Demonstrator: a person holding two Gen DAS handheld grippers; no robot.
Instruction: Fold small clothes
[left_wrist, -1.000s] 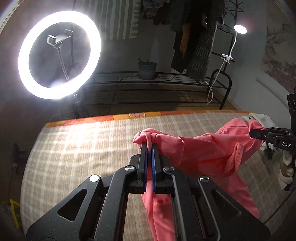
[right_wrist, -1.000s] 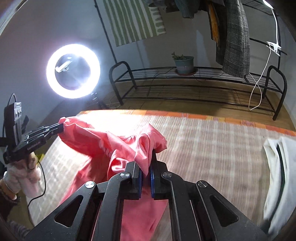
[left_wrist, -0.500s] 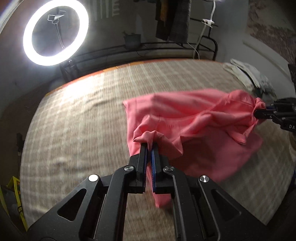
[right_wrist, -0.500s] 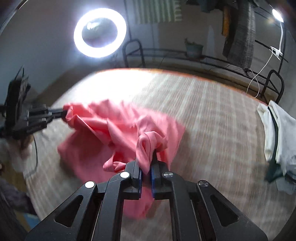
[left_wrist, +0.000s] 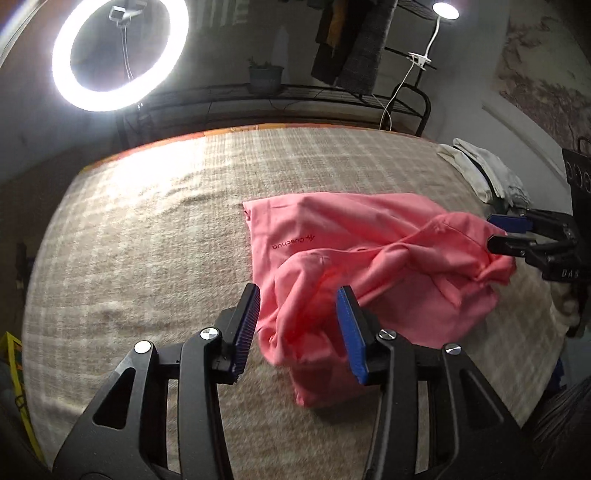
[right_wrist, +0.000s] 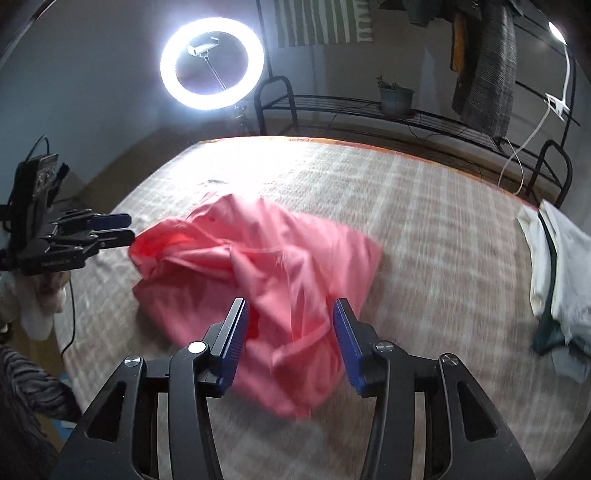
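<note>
Showing only leftward: shirt logo

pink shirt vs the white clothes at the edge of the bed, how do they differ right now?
The pink shirt lies mid-bed, spread but rumpled; the white clothes sit bunched at the bed's right edge. The pink shirt lies between the opening fingers of the left gripper and right gripper; no gripper is near the white clothes. Both rest on the checked blanket.

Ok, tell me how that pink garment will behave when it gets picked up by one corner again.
The pink garment is probably floppy: it lies crumpled in soft folds on the checked blanket, so it would likely drape and hang rather than keep shape. It looks thin and light. Loose flaps near the left gripper may bunch between the opening fingers.
</note>
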